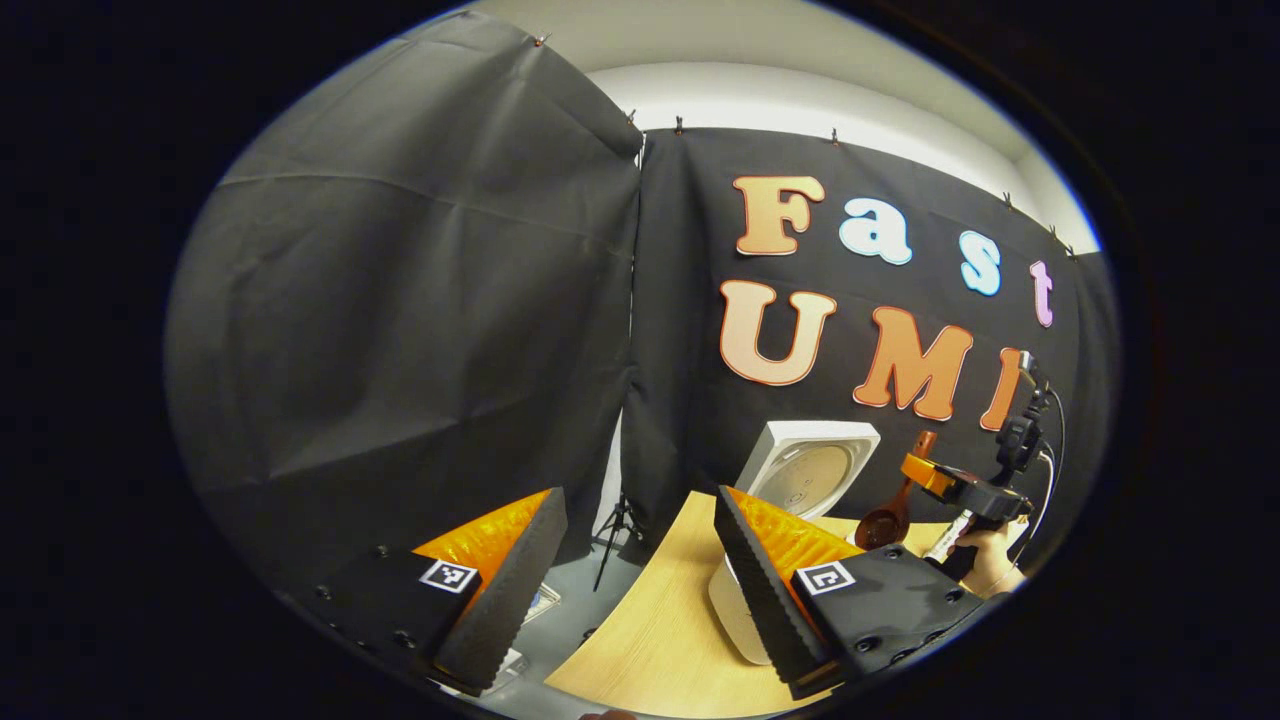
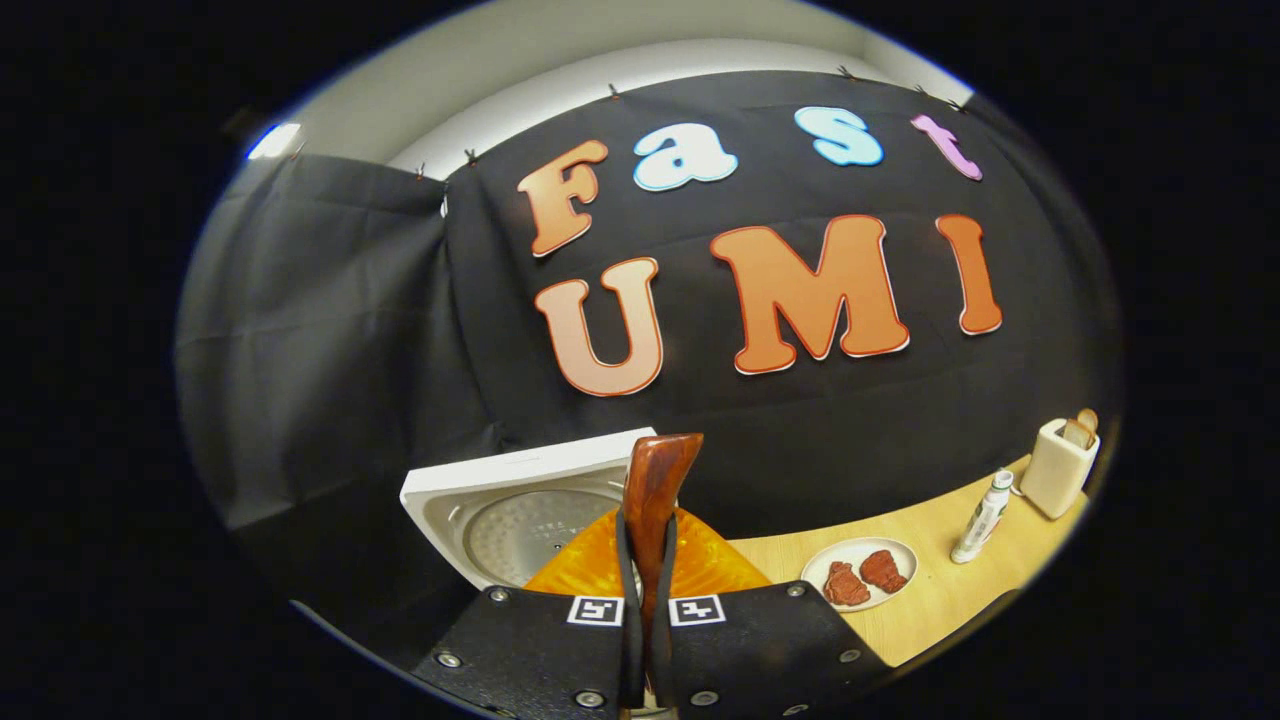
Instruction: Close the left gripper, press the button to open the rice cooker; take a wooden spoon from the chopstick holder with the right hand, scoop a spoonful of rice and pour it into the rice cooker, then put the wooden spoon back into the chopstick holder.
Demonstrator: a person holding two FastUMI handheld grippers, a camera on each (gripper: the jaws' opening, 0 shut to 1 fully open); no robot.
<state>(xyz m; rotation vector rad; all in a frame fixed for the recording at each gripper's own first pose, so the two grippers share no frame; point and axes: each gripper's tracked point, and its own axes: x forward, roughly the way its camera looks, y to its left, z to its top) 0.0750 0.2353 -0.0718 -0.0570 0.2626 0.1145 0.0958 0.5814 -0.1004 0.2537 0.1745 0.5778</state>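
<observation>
The white rice cooker (image 1: 735,615) stands on the wooden table (image 1: 660,630) with its lid (image 1: 810,475) raised. My left gripper (image 1: 640,495) is open, with nothing between its fingers, near the cooker's left side. Farther right, my right gripper (image 1: 960,490), held by a hand (image 1: 990,560), carries the wooden spoon (image 1: 888,520) bowl-down beside the raised lid. In the right gripper view my right gripper (image 2: 648,520) is shut on the spoon's handle (image 2: 655,480), which points up in front of the open lid (image 2: 530,505). I cannot tell what is in the spoon's bowl.
At the table's right end stand the pale chopstick holder (image 2: 1058,465) with a wooden utensil in it, a small bottle (image 2: 982,515), and a white plate (image 2: 820,565) with two reddish-brown pieces. A tripod (image 1: 615,535) stands on the floor left of the table.
</observation>
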